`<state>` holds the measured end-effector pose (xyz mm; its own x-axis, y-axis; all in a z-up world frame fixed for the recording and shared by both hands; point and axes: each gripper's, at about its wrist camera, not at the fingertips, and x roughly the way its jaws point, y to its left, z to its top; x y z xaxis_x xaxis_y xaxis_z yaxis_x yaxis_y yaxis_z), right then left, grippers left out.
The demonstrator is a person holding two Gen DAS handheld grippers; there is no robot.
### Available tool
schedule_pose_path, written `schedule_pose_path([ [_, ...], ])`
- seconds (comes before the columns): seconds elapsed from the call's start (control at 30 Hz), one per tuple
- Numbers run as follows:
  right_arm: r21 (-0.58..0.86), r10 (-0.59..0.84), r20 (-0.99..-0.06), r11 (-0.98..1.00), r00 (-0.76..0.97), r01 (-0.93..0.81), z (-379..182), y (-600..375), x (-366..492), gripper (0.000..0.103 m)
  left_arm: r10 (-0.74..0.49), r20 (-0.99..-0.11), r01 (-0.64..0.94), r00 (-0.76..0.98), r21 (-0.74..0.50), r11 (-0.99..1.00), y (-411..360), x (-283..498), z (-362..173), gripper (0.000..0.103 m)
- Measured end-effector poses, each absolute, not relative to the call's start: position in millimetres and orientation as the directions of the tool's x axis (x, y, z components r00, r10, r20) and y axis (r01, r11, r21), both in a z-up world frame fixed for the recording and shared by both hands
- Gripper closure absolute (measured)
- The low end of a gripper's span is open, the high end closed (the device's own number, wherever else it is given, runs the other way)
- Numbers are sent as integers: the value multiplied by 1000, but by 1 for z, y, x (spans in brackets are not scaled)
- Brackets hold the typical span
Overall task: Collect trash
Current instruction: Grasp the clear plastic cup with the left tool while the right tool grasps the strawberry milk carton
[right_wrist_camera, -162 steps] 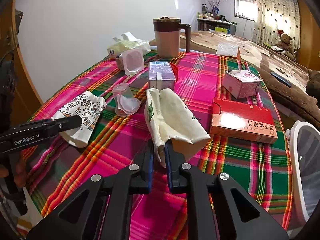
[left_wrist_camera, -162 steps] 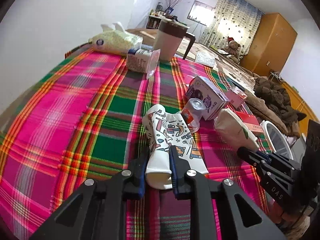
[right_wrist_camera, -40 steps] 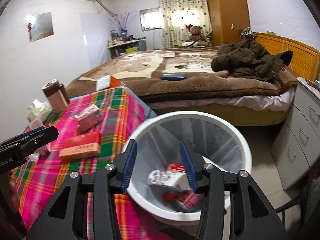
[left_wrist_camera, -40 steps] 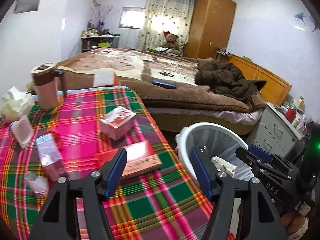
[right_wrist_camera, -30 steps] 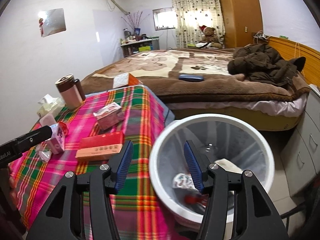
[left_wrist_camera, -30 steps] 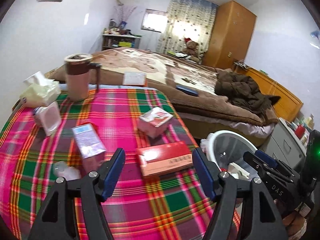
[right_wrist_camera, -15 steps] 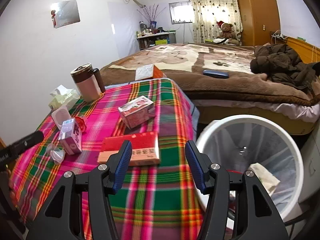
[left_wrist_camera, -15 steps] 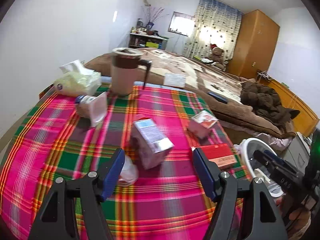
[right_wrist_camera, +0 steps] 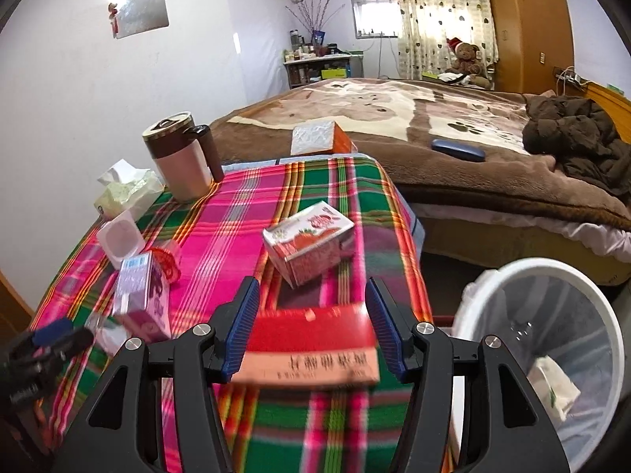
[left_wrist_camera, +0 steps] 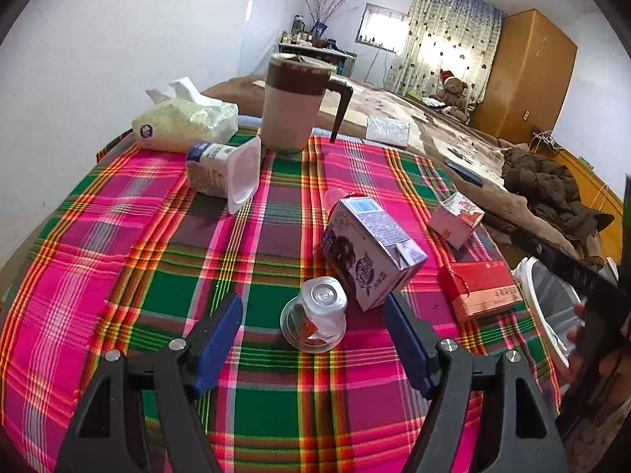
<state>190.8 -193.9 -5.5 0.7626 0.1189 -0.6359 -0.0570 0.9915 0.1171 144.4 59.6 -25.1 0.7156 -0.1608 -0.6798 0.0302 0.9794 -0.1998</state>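
the left tongs [left_wrist_camera: 311, 335] are opening, blue pads wide apart over the plaid table [left_wrist_camera: 118, 236], with a clear plastic cup [left_wrist_camera: 315, 317] lying between them untouched and a purple carton [left_wrist_camera: 370, 254] touching the cup's far side. the right tongs [right_wrist_camera: 311, 321] stand apart, straddling a flat red box [right_wrist_camera: 311, 345] near the table's right edge without pressing it. the white bin [right_wrist_camera: 552, 354] stands just off that edge. bare cloth lies at left.

No clearly legible text, perhaps from blur
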Motion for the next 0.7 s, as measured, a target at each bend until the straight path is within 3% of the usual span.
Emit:
schedule_pose_path([
  [0.23, 142, 119, -668, 989, 735, -31, -10, -187, 223, 45, -145, -701, 13, 699, -190, 982, 64, 158, -37, 27],
  [0.3, 178, 131, -682, 984, 720, -10, -14, -188, 232, 33, -150, -706, 18, 692, -191, 981, 65, 161, -40, 27],
  [0.33, 188, 131, -688, 982, 714, 0, -15, -188, 236, 33, -154, -710, 17, 687, -196, 980, 66, 163, -42, 27],
  [0.7, 174, 56, -760, 977, 648, 120, -24, -182, 277, 32, -197, -727, 25, 658, -239, 971, 71, 172, -49, 28],
])
